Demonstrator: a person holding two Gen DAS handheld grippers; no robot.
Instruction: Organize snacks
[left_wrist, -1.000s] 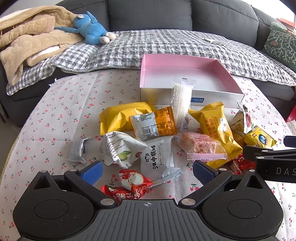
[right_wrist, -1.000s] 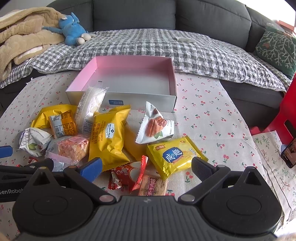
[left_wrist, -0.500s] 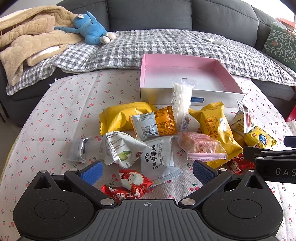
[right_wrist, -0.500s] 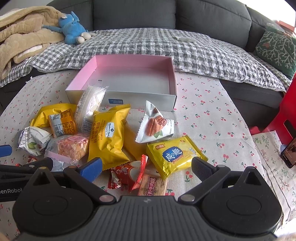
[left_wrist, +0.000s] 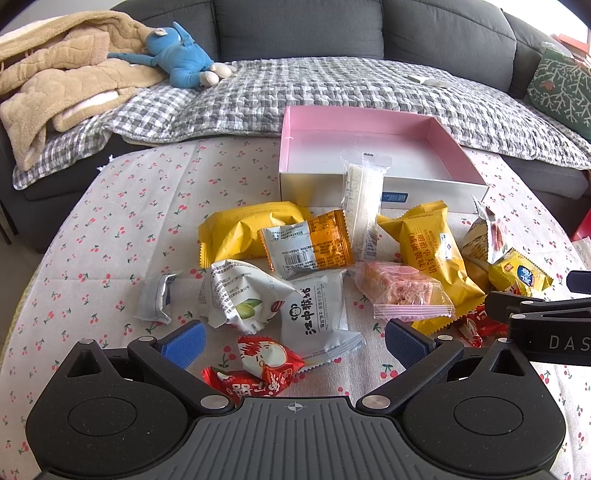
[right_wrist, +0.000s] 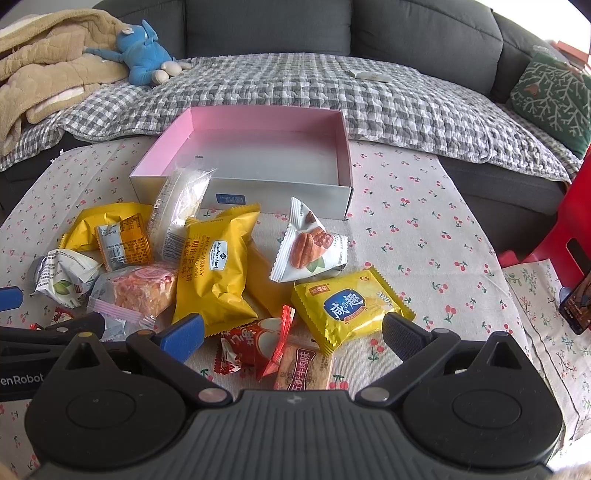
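Several snack packets lie in a heap on the cherry-print tablecloth in front of an empty pink-lined box (left_wrist: 458, 147) (right_wrist: 343, 144). My left gripper (left_wrist: 293, 341) hovers open over red candy wrappers (left_wrist: 264, 363) and a white packet (left_wrist: 316, 314). My right gripper (right_wrist: 291, 332) is open above a red wrapper (right_wrist: 255, 341), a brown jerky packet (right_wrist: 301, 369) and a yellow cracker packet (right_wrist: 349, 304). A large yellow waffle packet (right_wrist: 218, 273), a pecan packet (right_wrist: 308, 247), a pink cake bar (left_wrist: 400, 290) and a clear rice-cake pack (left_wrist: 362, 195) lie between the grippers and the box.
A grey sofa with a checked cover (left_wrist: 332, 92) runs behind the table, with a blue plush toy (left_wrist: 181, 62) and a beige blanket (left_wrist: 55, 81) on it. A red stool (right_wrist: 569, 229) and a phone (right_wrist: 576, 302) are at the right. The right gripper's arm (left_wrist: 546, 321) reaches in from the right.
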